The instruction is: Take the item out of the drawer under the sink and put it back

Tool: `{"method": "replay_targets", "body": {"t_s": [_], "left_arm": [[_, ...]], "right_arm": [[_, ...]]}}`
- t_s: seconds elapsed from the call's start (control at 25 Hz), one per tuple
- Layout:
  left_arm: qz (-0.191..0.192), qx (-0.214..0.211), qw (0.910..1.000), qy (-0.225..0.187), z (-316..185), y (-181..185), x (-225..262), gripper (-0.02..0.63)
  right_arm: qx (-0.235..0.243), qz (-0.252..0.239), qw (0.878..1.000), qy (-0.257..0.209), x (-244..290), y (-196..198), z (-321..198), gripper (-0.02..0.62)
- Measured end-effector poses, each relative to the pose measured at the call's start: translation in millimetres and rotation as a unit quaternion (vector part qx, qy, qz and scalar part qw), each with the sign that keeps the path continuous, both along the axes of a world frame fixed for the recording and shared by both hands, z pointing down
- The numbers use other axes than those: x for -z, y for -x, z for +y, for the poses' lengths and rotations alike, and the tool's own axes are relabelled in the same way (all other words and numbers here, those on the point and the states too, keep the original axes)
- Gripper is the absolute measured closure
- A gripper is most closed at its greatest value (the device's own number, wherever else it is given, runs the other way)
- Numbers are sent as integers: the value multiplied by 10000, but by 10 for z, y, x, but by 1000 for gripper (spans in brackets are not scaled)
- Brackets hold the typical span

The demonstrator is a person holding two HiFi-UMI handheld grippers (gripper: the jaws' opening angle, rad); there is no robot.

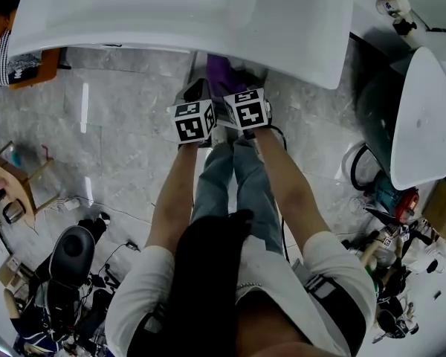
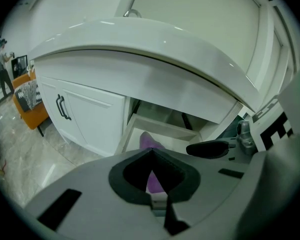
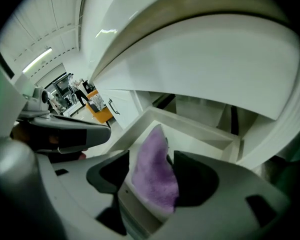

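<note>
A purple cloth (image 3: 152, 169) lies over the front of the open white drawer (image 3: 190, 129) under the sink basin (image 1: 186, 13). My right gripper (image 3: 152, 176) is open, with the cloth standing between its jaws: it rests against the right pad and a gap shows at the left pad. In the head view the cloth (image 1: 221, 73) peeks out just beyond both marker cubes. My left gripper (image 2: 151, 151) is shut on nothing, held close beside the right gripper (image 1: 241, 88) in front of the drawer (image 2: 160, 129). The cloth (image 2: 149, 141) shows beyond its tips.
A closed cabinet door with a black handle (image 2: 62, 106) is left of the drawer. An orange chair (image 2: 32, 109) stands farther left. On the marble floor are a black stool (image 1: 70, 251), cables and a white fixture (image 1: 424, 117) at the right.
</note>
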State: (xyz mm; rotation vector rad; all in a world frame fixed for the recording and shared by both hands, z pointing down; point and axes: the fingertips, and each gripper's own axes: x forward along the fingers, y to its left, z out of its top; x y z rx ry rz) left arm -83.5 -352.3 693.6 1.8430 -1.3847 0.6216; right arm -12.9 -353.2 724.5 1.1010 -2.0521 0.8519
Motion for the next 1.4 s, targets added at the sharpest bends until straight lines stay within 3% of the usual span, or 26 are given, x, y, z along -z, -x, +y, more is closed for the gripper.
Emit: {"method": "replay_targets", "body": {"t_s": [0.28,0.56,0.72,1.16,1.4], "left_arm": [[60,14,9998,-179,43,70,242,603],[123,15,9987,-486,99,-107,619,603],[225,-23,9981,-580,171,-38,851,603],[456,-300,9934,-1014,274,-153,1606,603],[664,-370,9889,-1275,350,-295,1939,603]], "right_arm": [[-143,-146,9994,-290,428,103,27,325],[-409,-241,9973,-565,843,-162,122,326],[-790,-264,9933,-804,1196,-178,147,373],[-882,-93,9885,-1221,1966,-173,211,507],[-877,-253,9858,-1409,2274,-185,342,580]]}}
